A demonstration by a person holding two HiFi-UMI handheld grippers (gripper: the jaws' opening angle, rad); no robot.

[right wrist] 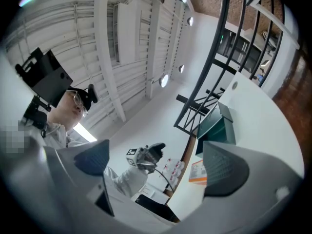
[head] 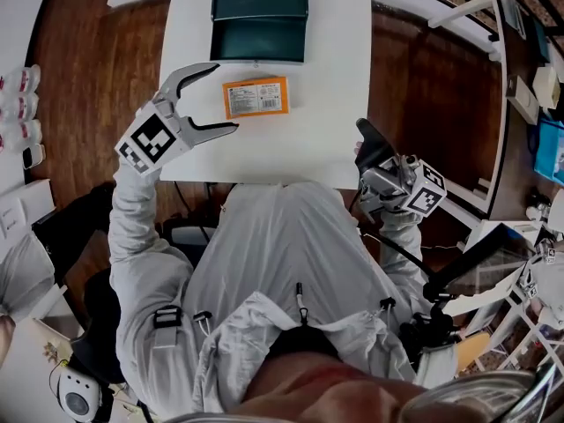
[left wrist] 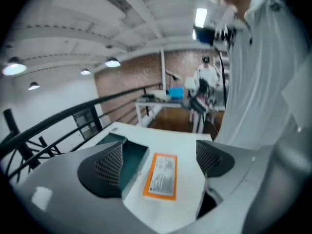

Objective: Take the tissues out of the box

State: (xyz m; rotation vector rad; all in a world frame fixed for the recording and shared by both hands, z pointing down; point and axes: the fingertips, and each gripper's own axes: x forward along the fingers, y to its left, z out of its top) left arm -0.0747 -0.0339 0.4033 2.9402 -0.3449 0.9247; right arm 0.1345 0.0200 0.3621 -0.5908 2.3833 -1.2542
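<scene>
Left tool (head: 226,97), tissue pack (head: 256,97) just ahead

left hand-held gripper (head: 222,97): jaws wide apart, empty, held forward | right hand-held gripper (head: 374,148): jaws apart, empty, tilted upward

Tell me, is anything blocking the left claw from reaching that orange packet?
Nothing visible does. The left gripper has its jaws apart and empty. The orange packet lies straight ahead of them on the bare white table, in front of the open green box.

Orange-edged tissue pack (head: 256,97) lies flat, label up; dark green box (head: 260,18) just beyond, seemingly open.
</scene>
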